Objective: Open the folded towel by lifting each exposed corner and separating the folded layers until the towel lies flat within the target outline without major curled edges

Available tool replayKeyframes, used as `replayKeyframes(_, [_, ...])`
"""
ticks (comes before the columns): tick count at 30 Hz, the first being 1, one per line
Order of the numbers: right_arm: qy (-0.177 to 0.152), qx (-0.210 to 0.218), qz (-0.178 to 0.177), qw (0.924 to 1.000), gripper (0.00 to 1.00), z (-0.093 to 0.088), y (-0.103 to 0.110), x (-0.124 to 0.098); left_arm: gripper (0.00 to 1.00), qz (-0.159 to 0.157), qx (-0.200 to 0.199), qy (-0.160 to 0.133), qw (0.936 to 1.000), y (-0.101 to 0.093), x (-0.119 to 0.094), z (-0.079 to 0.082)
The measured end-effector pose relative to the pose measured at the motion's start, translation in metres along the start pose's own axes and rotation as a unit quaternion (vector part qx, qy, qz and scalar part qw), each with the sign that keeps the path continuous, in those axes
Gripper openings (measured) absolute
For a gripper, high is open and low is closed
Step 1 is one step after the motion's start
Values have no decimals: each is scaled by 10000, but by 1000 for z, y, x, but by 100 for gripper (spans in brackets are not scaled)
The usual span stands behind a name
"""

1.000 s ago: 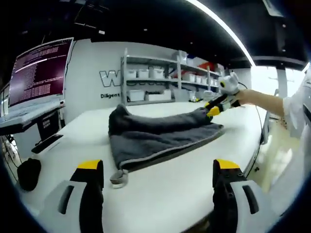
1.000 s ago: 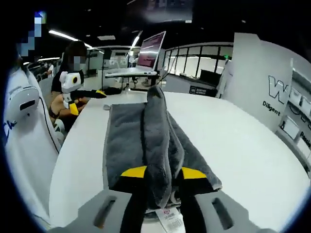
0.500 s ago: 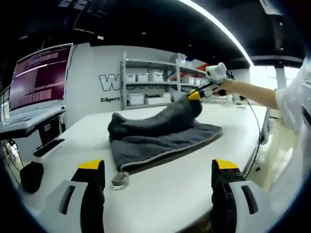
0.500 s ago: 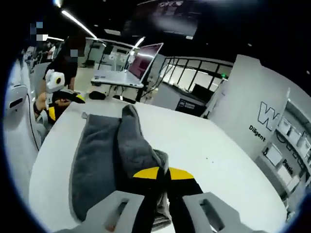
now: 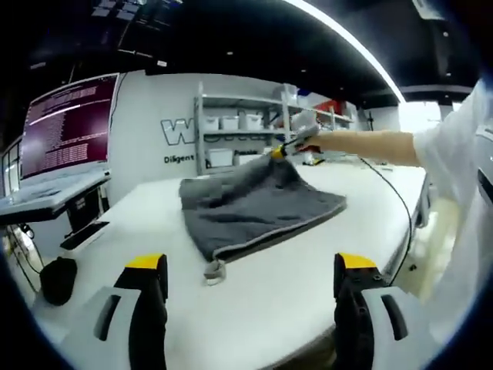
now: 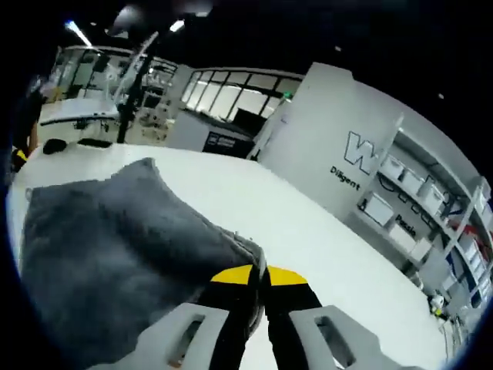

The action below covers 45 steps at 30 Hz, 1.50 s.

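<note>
Towel (image 5: 258, 206) corner was clamped by the right gripper (image 6: 259, 276) and lifted toward the table's (image 5: 308, 277) far edge to unfold a layer; left gripper (image 5: 250, 270) was held apart, idle.

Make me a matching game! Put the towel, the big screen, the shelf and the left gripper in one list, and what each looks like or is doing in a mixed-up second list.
Things:
1. towel
2. big screen
3. shelf
4. left gripper

Descriptions:
A. holds white bins against the wall
B. fingers open, holding nothing
C. grey, one corner lifted by the right gripper
D. glowing dark red with lines of text

Pairs: 1-C, 2-D, 3-A, 4-B
</note>
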State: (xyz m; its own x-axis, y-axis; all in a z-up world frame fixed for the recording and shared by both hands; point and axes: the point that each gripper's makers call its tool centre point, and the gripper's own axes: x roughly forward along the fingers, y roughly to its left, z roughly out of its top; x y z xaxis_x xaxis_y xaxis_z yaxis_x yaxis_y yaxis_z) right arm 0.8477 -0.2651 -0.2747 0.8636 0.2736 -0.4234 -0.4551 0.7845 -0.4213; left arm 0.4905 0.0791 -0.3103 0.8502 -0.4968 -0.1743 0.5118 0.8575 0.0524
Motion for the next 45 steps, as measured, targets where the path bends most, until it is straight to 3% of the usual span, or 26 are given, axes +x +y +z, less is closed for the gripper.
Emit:
replayKeyframes(4, [571,247,-297,9976,1,-55,-10,17,86,53,2,37,10000,2,-5,-2])
replayKeyframes(6, [529,571,-287,9966,2,-67,-6,14,86,60,-4,38,10000,2,-7,-2])
replayKeyframes(8, [456,620,-256,9967,5,-72,-4,9,86,63,9,44,10000,2,-7,-3])
replayKeyframes(11, [341,382,-198,9985,16,-69,-5,-3,86,55,16,58,10000,2,-6,-3])
replayKeyframes(14, [170,165,-95,9997,19,-60,-9,-18,86,13,62,102,9999,-2,-1,-4])
replayKeyframes(17, [-192,237,-105,9995,28,-45,-15,-38,86,-45,104,120,9999,-7,2,-4])
replayKeyframes(20, [-765,-28,-64,9970,33,-21,-21,-79,86,-152,127,118,9997,-14,5,-4])
replayKeyframes(24, [-1426,-25,231,9895,42,1,-1,-137,86,-231,167,193,9994,-18,7,-5])
replayKeyframes(28, [-1594,-334,465,9856,52,1,12,-180,86,-322,164,225,9991,-21,9,-3])
replayKeyframes(31, [-1836,-308,604,9807,59,0,37,-217,89,-398,135,214,9989,-24,12,1])
replayKeyframes(37, [-1799,-138,911,9793,76,-12,74,-242,89,-519,70,164,9985,-28,14,6])
replayKeyframes(38, [-1520,-119,1178,9813,78,-31,111,-260,90,-558,60,163,9983,-29,15,7])
replayKeyframes(40, [-1424,-21,1242,9820,81,-41,129,-270,90,-609,60,179,9980,-30,15,9])
replayKeyframes(45, [-1435,408,1249,9809,89,-49,152,-286,91,-677,-45,140,9976,-30,14,13])
